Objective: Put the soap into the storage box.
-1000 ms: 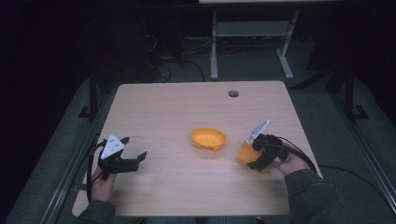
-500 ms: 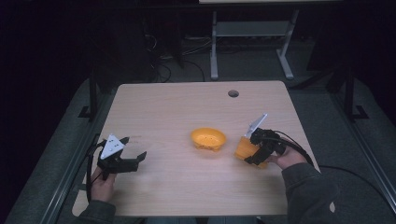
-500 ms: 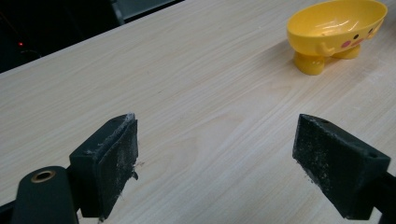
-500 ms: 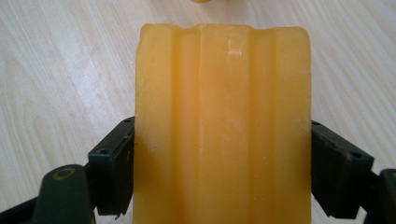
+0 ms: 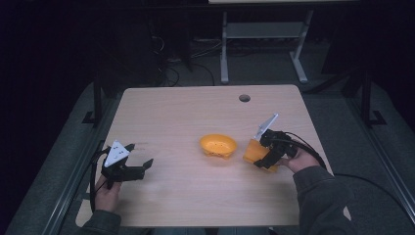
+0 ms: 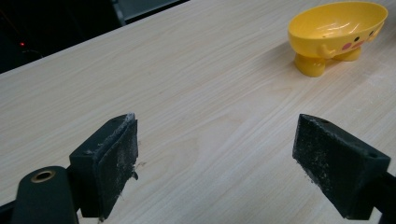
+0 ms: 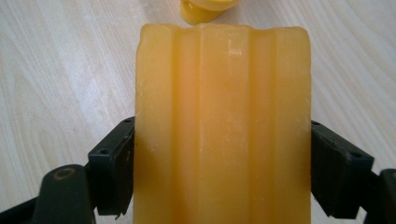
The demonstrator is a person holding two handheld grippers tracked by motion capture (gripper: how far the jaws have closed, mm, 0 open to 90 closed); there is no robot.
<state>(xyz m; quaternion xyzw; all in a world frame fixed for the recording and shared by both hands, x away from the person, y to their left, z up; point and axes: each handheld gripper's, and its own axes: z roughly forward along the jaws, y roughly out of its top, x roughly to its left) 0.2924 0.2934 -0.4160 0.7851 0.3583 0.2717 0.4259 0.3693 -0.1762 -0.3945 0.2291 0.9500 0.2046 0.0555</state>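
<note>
Compared with the picture from a second ago, the right claw (image 5: 263, 157) is sitting a little farther in toward the middle of the tabletop (image 5: 195, 110), carrying the soap bar (image 5: 253, 150) closer to the yellow dish (image 5: 218, 145); the left claw (image 5: 139, 155) is resting just where it was.

On the left, the left claw is hovering low over bare wood near the front corner, its jaws standing wide apart with nothing between them. Its own view is looking across the tabletop toward the dish (image 6: 337, 32), which is standing well off on its little feet and lying empty.

In the middle, the dish is waiting upright, nothing in it yet.

On the right, the right claw is clamping the orange soap bar (image 7: 223, 126) by its two long sides, jaws pressing on either edge, with a foot of the dish (image 7: 201, 11) peeking just beyond the bar's far end. From above, the bar is hanging just beside the dish's right rim, not over it.

So the pick-up is looking done and the carry is well along; what is left, by this reading, is bringing the bar over the bowl, lowering it in and letting go.
</note>
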